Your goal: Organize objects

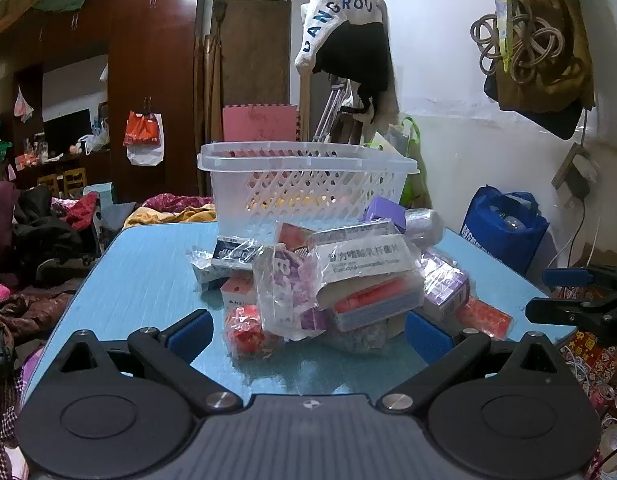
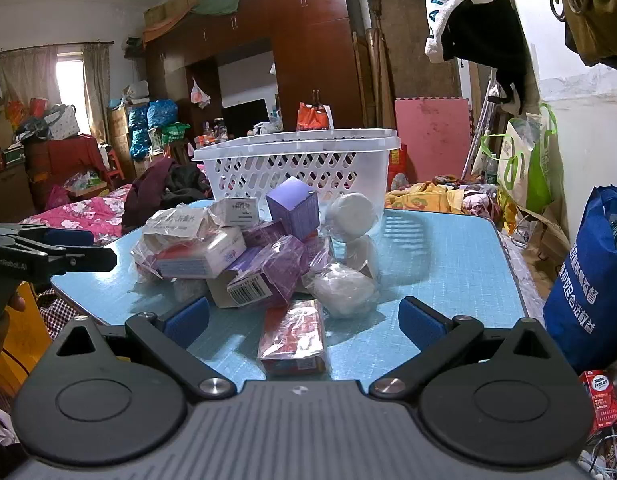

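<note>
A pile of small boxes and plastic-wrapped packets (image 1: 328, 280) lies on the blue table (image 1: 140, 272), in front of a white perforated basket (image 1: 304, 184). My left gripper (image 1: 306, 334) is open and empty, with a red wrapped packet (image 1: 246, 330) between its fingers at the pile's near edge. In the right wrist view the pile (image 2: 252, 256) and basket (image 2: 300, 164) show from the other side. My right gripper (image 2: 304, 322) is open and empty, with a red box in plastic (image 2: 294, 338) lying between its fingers. A purple box (image 2: 292, 206) stands at the pile's top.
The right gripper shows at the right edge of the left wrist view (image 1: 580, 300); the left gripper shows at the left edge of the right wrist view (image 2: 48, 256). A blue bag (image 2: 588, 280) stands right of the table (image 2: 448, 264). Bedding and clothes lie beyond the table.
</note>
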`<state>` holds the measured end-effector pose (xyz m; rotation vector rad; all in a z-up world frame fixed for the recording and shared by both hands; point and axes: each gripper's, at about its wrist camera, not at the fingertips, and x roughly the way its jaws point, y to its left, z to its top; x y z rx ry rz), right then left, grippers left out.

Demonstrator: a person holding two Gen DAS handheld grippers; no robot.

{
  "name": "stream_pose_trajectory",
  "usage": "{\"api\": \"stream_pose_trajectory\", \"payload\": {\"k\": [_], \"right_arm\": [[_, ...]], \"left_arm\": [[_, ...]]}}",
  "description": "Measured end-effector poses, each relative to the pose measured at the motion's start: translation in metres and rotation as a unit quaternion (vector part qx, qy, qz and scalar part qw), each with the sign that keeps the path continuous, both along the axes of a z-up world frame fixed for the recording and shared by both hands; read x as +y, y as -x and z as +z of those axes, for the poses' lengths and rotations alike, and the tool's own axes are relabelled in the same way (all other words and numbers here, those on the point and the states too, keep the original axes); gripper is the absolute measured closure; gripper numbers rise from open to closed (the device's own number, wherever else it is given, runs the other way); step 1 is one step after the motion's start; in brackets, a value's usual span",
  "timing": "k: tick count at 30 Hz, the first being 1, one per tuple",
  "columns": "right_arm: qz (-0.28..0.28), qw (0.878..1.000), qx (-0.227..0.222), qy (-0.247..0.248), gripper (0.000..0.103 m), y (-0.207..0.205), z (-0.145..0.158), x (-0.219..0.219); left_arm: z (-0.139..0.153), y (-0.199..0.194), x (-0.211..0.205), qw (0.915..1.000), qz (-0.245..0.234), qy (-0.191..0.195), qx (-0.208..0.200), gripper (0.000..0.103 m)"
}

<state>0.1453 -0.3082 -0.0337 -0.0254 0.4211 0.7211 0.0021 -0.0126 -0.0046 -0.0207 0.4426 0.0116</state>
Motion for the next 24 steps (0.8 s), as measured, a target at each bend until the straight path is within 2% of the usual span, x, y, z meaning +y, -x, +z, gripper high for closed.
{"api": "stream_pose_trajectory", "payload": {"k": [24], "right_arm": [[0.0,1.0,0.0,0.001,0.0,-0.0008,-0.001,0.0005]], "left_arm": [[-0.0003,-0.0029,-0.0033,1.0,-0.004,0.005,0.004,0.0]]}}
